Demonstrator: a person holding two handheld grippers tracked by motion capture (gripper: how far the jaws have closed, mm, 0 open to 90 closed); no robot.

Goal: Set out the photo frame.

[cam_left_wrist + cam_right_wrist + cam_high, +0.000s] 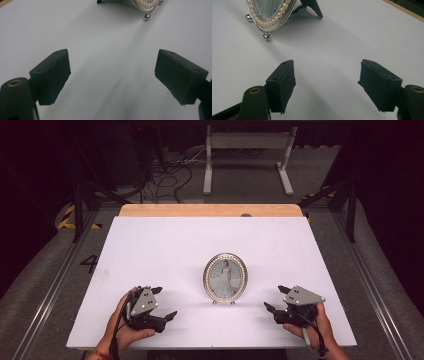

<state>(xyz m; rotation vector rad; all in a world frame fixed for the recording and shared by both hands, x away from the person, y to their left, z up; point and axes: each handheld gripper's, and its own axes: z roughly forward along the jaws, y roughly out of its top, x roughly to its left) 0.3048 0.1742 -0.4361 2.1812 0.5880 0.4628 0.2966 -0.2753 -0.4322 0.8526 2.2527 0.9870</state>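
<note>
Each black hand-held gripper (161, 302) (274, 298) carries a grey three-cornered plate, brass-ringed screw holes and a trailing cable.

Both hands are resting low, well apart; the left gripper (161, 303) and right gripper (276, 298) are gaping wide, clasping nothing

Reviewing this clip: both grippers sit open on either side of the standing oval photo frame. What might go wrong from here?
1. The photo frame stands upright on small ball feet and a rear prop; a one-sided nudge from the left gripper or right gripper would likely tip it.
2. Its rounded, beaded rim could slip between the jaws.
</note>
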